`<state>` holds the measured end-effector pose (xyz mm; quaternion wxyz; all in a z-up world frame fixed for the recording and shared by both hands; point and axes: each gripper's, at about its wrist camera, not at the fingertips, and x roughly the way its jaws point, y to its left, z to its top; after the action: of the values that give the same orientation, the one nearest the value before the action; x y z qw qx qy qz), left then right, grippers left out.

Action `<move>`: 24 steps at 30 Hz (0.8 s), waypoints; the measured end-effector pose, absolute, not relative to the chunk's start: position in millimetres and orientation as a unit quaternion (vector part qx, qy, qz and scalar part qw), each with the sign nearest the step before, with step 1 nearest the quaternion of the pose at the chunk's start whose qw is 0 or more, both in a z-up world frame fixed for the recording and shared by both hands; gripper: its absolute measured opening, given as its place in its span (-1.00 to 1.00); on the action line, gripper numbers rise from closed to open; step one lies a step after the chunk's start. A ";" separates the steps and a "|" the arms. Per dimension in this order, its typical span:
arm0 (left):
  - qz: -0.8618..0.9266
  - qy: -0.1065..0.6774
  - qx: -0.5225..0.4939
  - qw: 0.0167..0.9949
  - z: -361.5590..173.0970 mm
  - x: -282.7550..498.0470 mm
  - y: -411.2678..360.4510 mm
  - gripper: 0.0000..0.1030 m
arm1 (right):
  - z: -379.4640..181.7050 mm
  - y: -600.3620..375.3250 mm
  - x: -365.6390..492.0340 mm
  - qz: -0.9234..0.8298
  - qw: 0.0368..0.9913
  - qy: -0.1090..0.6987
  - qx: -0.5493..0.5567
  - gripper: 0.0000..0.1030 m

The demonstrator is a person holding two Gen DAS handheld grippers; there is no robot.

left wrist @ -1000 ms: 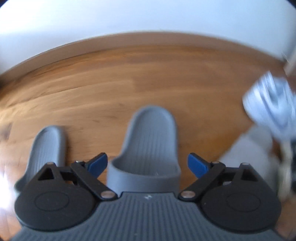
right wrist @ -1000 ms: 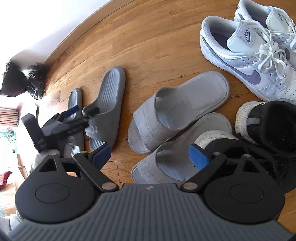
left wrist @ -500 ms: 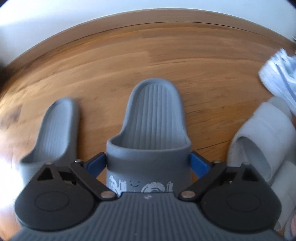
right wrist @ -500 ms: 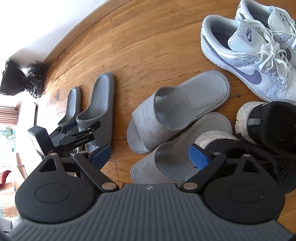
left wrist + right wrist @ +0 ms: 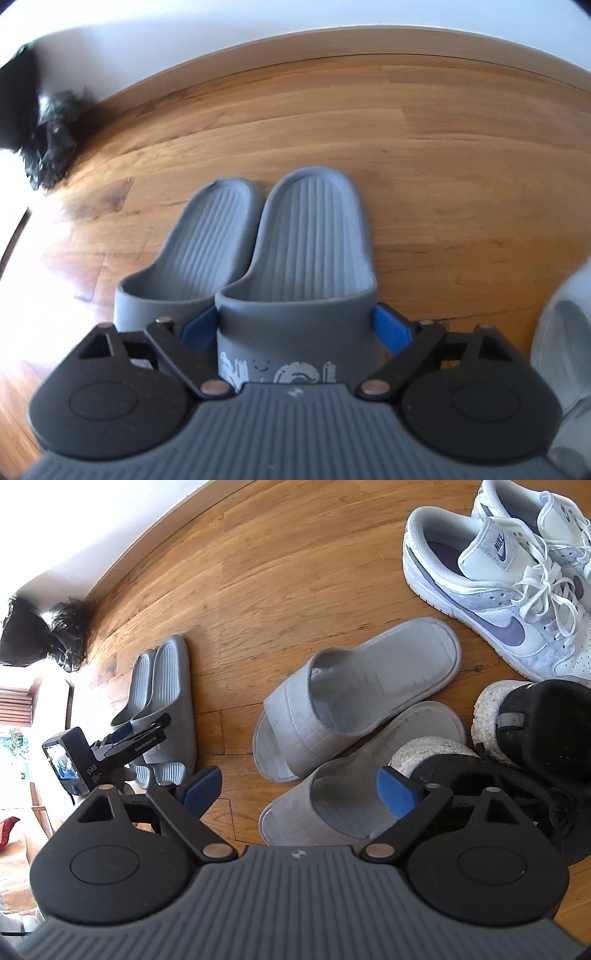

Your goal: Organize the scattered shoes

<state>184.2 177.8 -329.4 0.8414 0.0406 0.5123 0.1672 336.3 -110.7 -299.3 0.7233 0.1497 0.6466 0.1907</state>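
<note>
— Start at the left. What's over there?

— A black bag (image 5: pixel 44 635) slumped in the far left corner against the wall. Nearer, the pair of dark grey slides on the wooden floor (image 5: pixel 295 554): the left slide (image 5: pixel 192 254) and the printed slide (image 5: pixel 306 258) lie side by side, edges touching, heels pointing at the far wall.

— And the left gripper (image 5: pixel 295 330)?

— It's on the printed slide. One blue fingertip (image 5: pixel 197 328) sits in the gap between the two slides, pressed to the strap's left edge; the other presses the strap's right edge. So it's clamped across the strap, with the white print just behind the tips.

— Is that slide on the floor or lifted?

— Hard to tell; it looks level with its partner.

— Moving right?

— Two pale grey slippers in the middle. The far slipper (image 5: pixel 354 698) lies at a slant, partly overlapping the near slipper (image 5: pixel 354 779). The right gripper (image 5: pixel 299 794) hovers over the near one, fingers spread wide on either side of its strap, gripping nothing.

— Further right?

— Black trainers (image 5: pixel 535 734) with white foam soles, just beside the near slipper's heel and touching the gripper's right finger area in view. Beyond them, far right, a white and grey sneaker pair (image 5: pixel 509 602), laces loose.
</note>
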 end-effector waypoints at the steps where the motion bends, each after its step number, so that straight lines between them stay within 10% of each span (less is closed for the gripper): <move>1: 0.169 0.511 0.049 0.842 -329.0 184.9 175.3 0.77 | -299.2 -110.3 336.5 0.191 0.723 0.646 0.149 0.79; 24: -0.189 0.494 0.026 0.848 -291.1 221.5 22.7 0.82 | -283.2 -149.4 340.6 0.144 0.756 0.608 0.194 0.79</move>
<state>221.5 22.7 -291.1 0.8481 0.0260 0.4943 -0.1890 340.6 -149.4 -283.2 0.7560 0.1936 0.6084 0.1443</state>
